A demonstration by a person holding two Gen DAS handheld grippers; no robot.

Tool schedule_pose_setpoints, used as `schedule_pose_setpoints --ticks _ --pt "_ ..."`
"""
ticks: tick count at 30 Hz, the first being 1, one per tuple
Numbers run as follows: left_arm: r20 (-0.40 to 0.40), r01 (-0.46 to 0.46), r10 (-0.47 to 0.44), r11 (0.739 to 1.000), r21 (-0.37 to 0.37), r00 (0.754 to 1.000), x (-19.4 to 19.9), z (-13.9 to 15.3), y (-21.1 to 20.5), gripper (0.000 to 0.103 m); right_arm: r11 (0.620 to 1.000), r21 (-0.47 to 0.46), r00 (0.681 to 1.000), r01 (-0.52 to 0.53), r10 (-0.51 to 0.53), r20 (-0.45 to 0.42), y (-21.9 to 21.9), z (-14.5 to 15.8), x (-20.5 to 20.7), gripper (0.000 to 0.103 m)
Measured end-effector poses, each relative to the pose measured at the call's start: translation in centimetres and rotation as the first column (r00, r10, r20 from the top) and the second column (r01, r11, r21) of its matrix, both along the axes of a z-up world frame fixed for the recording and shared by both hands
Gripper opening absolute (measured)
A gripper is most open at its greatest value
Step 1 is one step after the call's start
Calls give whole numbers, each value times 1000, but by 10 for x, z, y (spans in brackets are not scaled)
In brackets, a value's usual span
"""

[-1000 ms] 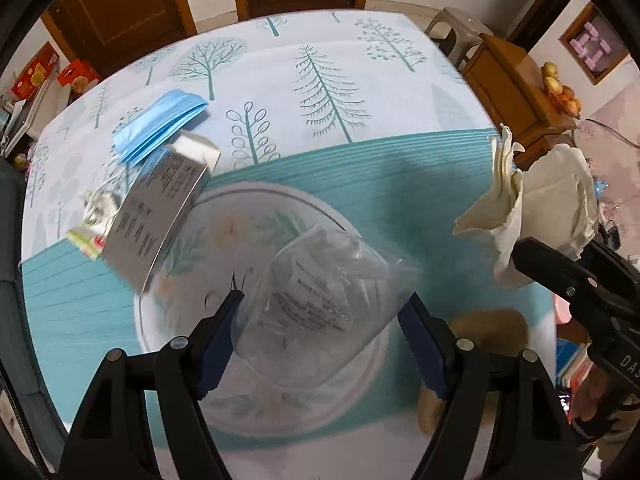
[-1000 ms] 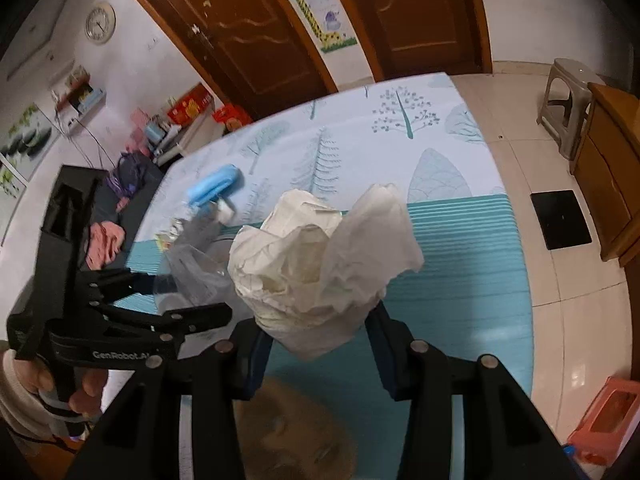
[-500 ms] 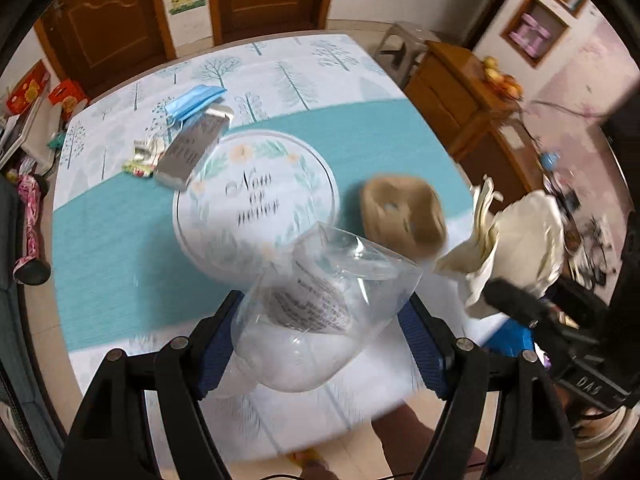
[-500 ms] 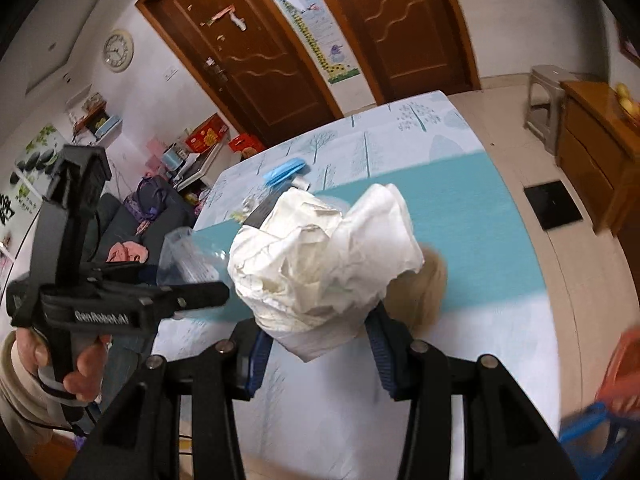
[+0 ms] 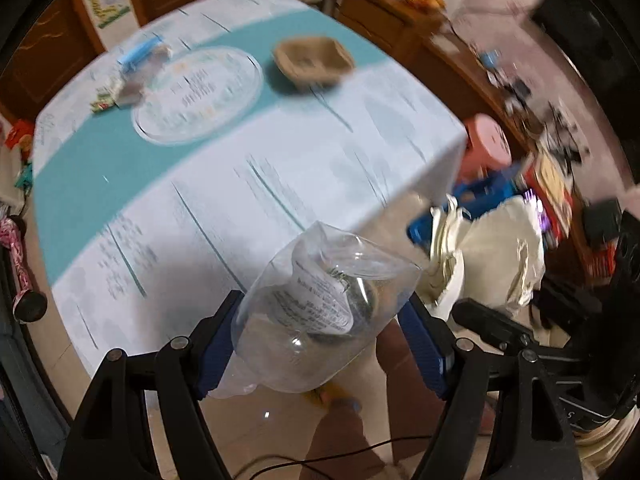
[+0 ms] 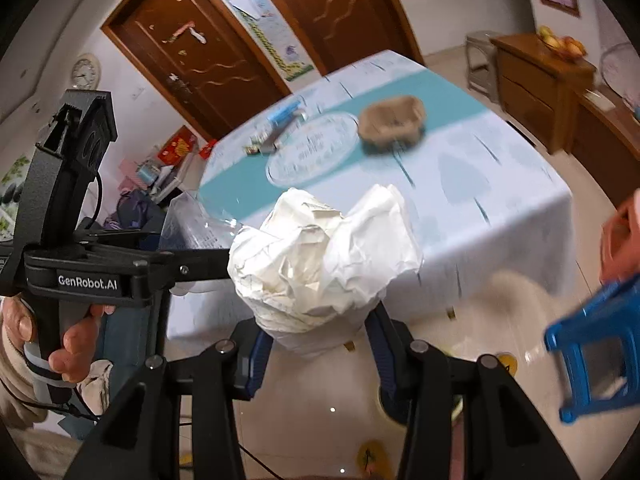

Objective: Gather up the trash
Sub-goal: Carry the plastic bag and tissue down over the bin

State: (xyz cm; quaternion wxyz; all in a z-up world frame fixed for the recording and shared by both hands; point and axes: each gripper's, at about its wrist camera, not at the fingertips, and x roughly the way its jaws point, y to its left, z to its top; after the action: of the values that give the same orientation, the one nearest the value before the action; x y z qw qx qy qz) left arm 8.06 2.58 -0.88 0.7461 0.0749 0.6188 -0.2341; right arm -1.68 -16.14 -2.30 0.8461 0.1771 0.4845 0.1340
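Observation:
My left gripper [image 5: 320, 344] is shut on a crumpled clear plastic bag [image 5: 320, 312] with printed text, held off the table's near edge above the floor. My right gripper [image 6: 316, 340] is shut on a wad of crumpled white paper [image 6: 324, 256], also held off the table; the wad shows in the left wrist view [image 5: 488, 256] to the right. The left gripper with its bag shows at the left of the right wrist view [image 6: 188, 224]. Both views are motion-blurred.
The table [image 5: 280, 168] with its tree-print cloth carries a round white plate [image 5: 196, 96], a brown pulp tray [image 5: 312, 60], a blue mask [image 5: 140, 52] and small wrappers [image 5: 108, 98]. A blue stool [image 6: 596, 360], a pink stool [image 5: 486, 144] and a wooden cabinet [image 6: 540, 80] stand to the right.
Both grippers have pulled back from the table, off its near edge, still holding the bag and the paper. The table now looks smaller and farther away, and floor shows below.

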Motion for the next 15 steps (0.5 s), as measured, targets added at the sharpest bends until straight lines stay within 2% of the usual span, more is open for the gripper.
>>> schedule_pose_setpoints --ticks 4,8,11,15 --pt "-60 50 -50 999 4 997 -33 -19 -16 76 998 -51 999 30 -32 -29 -5 -6 -25 44" --pt "-106 69 -66 997 23 992 -55 -43 -39 76 996 -62 994 58 -63 -85 -20 -26 -43 44" --pt "-137 63 -58 997 33 989 -60 -63 -52 76 995 -64 986 77 -86 -143 -33 -47 -54 44" --pt "-190 25 -19 999 33 982 -65 -104 -72 76 992 -69 970 103 -116 -212 -54 -81 -64 44"
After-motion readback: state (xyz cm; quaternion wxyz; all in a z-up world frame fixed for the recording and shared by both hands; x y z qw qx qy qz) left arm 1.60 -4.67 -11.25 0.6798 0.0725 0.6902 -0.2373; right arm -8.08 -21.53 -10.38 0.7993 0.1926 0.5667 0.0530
